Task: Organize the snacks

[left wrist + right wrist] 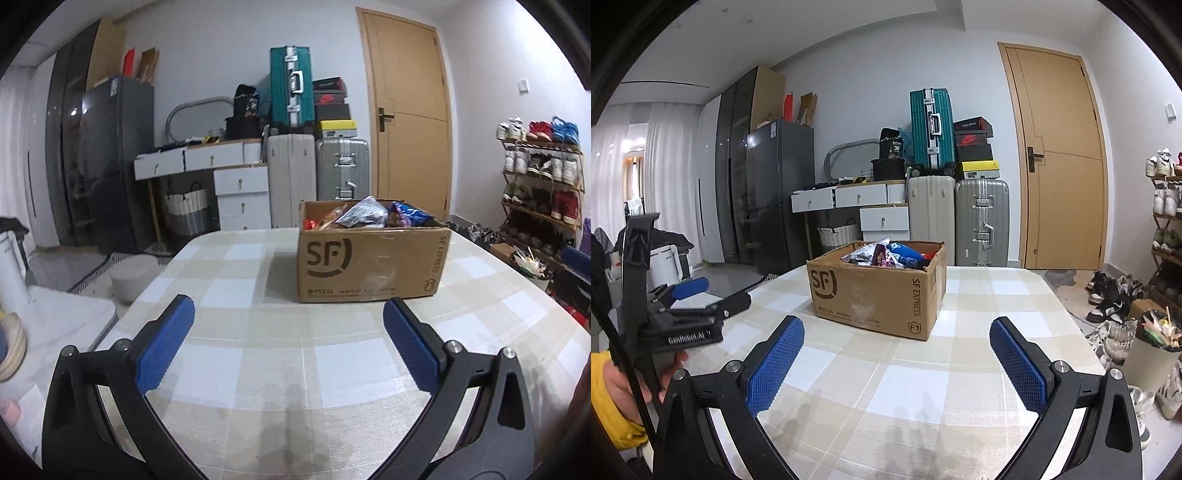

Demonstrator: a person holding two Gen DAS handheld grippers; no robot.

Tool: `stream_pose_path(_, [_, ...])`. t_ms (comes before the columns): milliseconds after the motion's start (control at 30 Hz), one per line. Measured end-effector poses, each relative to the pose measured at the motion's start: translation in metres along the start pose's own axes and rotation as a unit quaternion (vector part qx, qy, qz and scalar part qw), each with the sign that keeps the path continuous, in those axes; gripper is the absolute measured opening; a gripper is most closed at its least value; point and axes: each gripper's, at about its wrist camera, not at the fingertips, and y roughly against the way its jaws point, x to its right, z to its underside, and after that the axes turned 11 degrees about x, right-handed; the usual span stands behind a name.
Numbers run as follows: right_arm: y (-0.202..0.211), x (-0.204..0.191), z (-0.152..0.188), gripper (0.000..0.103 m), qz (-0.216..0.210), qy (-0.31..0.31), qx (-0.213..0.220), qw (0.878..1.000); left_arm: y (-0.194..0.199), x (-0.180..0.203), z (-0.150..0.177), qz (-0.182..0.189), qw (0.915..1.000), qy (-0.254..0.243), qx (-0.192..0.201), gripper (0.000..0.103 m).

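A home's entry room: fridge (pixel 779 184), stacked suitcases (pixel 931 129), shoe rack (pixel 543 184), checked-cloth table (pixel 923 369).

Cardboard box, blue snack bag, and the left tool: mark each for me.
Cardboard box (pixel 373 262): left wrist view, front wall.
Blue snack bag (pixel 410 214): left wrist view, top of bag.
Left tool (pixel 288 312): left wrist view, midway between fingertips.

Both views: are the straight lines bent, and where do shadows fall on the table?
Left wrist view: the door frame bows near the edge; the box casts a soft shadow to its left. Right wrist view: the fridge leans; faint shadows lie on the tablecloth between the tool's fingers.
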Motion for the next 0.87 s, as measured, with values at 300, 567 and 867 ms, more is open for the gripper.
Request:
stream_pose_path(300, [0.002,0.002,0.001,0.102,0.002,-0.01,0.005,1.0,-0.007,-0.001,0.003,0.004,0.9999,0.015,0.005,0.102])
stream_pose_path(567, [0.004,-0.002,-0.001,0.102,0.004,-0.002,0.0,1.0,-0.007,0.001,0.006,0.0,0.9999,0.012,0.005,0.102])
stream_pose_path(867, [0.003,-0.002,0.0,0.102,0.005,-0.002,-0.002,1.0,-0.007,-0.005,0.009,0.009,0.9992,0.039,0.003,0.102])
